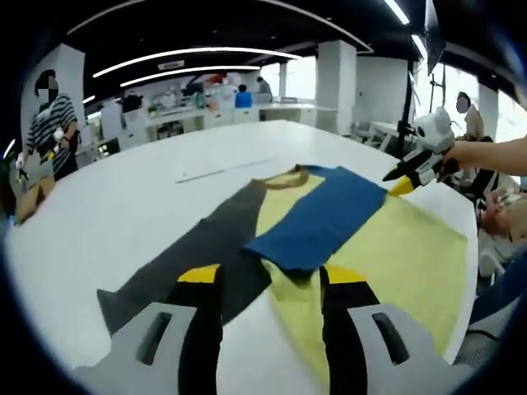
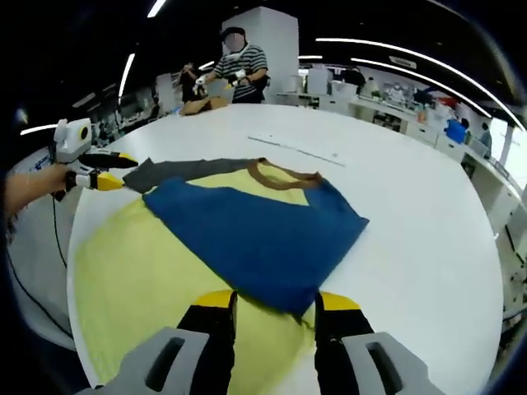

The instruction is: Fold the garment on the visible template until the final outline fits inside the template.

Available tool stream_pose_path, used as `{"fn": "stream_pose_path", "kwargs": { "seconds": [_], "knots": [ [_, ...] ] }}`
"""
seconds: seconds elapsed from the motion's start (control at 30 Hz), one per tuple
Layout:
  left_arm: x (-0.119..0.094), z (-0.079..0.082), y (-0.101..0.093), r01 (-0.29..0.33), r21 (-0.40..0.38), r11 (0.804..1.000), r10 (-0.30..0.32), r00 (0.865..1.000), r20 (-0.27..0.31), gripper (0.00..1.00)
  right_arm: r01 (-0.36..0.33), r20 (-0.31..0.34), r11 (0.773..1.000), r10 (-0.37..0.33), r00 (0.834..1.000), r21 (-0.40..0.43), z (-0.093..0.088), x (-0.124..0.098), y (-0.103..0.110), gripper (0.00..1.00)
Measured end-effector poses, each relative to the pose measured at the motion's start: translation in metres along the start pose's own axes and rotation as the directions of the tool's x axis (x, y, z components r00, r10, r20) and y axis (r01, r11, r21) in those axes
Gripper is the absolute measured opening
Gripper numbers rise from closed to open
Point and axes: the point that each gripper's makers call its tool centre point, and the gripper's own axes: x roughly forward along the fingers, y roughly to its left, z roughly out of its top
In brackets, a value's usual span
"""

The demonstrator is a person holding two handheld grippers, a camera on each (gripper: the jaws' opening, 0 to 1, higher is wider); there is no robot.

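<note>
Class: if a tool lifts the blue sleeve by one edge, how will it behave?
The sleeve likely droops rather than holds shape; it lies flat and creased. It probably drags the yellow shirt, being attached. It looks thin, so likely light.

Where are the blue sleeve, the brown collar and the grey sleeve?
blue sleeve (image 2: 263, 239), right gripper view, middle of the folded panel.
brown collar (image 2: 284, 175), right gripper view, neckline band.
grey sleeve (image 1: 198, 247), left gripper view, mid-length.

Yellow cotton T-shirt (image 2: 140, 271) with blue folded sleeve panel (image 2: 255, 239), dark grey sleeve (image 1: 198, 247), brown ribbed collar (image 2: 284, 175). Round white desk (image 2: 412, 247). Black gripper jaws, yellow-tipped. Black-and-white striped top on bystander (image 2: 243, 66).
</note>
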Motion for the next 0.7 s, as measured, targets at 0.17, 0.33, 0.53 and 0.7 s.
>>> {"fn": "stream_pose_path", "kwargs": {
  "seconds": [0.17, 0.33, 0.53, 0.7],
  "knots": [
    [0.016, -0.011, 0.004, 0.006, -0.017, 1.0, -0.006, 1.0, -0.027, 0.35, 0.018, -0.032, 0.999, -0.019, 0.999, -0.045, -0.009, 0.002, -0.005, 0.21],
    [0.03, -0.018, 0.006, 0.015, -0.018, 1.0, -0.016, 0.999, -0.047, 0.31, 0.031, -0.065, 0.993, -0.038, 0.997, -0.113, -0.016, 0.004, -0.008, 0.17],
    [0.041, -0.024, 0.013, -0.004, -0.019, 1.0, 0.002, 0.996, -0.085, 0.23, 0.063, -0.067, 0.985, -0.074, 0.995, -0.163, -0.016, 0.005, -0.017, 0.1],
    [0.047, -0.028, 0.013, -0.003, -0.018, 1.0, 0.001, 0.994, -0.111, 0.17, 0.071, -0.058, 0.979, -0.083, 0.995, -0.189, -0.013, 0.005, -0.018, 0.06]
  ]
}}
